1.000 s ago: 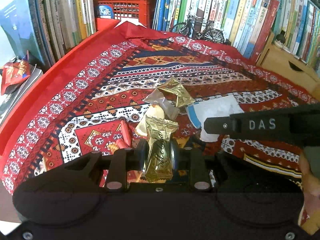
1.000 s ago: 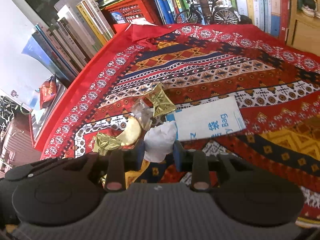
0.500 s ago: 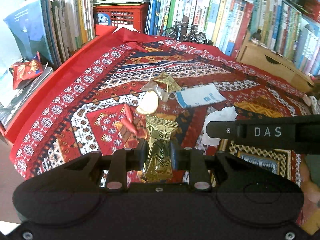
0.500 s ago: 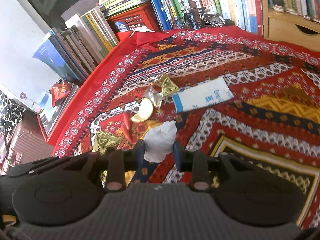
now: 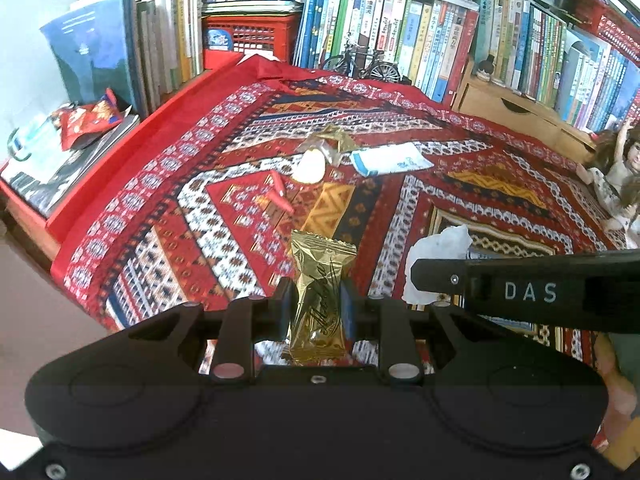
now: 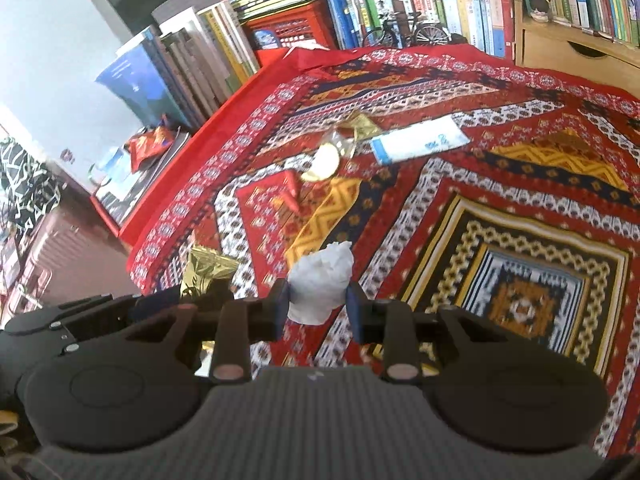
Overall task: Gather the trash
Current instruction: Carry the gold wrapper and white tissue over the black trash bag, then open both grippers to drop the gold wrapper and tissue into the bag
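Note:
My left gripper (image 5: 316,304) is shut on a gold foil wrapper (image 5: 320,292) that stands upright between its pads, lifted above the patterned red cloth (image 5: 224,216). My right gripper (image 6: 318,306) is shut on a crumpled white tissue (image 6: 322,280). The same tissue (image 5: 436,252) shows behind the other gripper's black arm in the left wrist view, and the gold wrapper (image 6: 206,270) at the left in the right wrist view. Farther out on the cloth lie a white-and-blue paper bag (image 5: 390,159), a gold and clear wrapper heap (image 5: 330,144), a pale peel-like scrap (image 5: 310,166) and red scraps (image 5: 280,196).
Rows of books (image 5: 420,40) and a red crate (image 5: 248,38) line the far side, with a model bicycle (image 5: 362,64) in front. A wooden drawer unit (image 5: 512,110) and a doll (image 5: 616,176) stand at the right. A red snack packet (image 5: 90,118) lies on stacked books at the left.
Both grippers have drawn back and risen from the trash heap, each keeping its piece. The heap and paper bag now look smaller and farther away, and the cloth's near edge has come into view.

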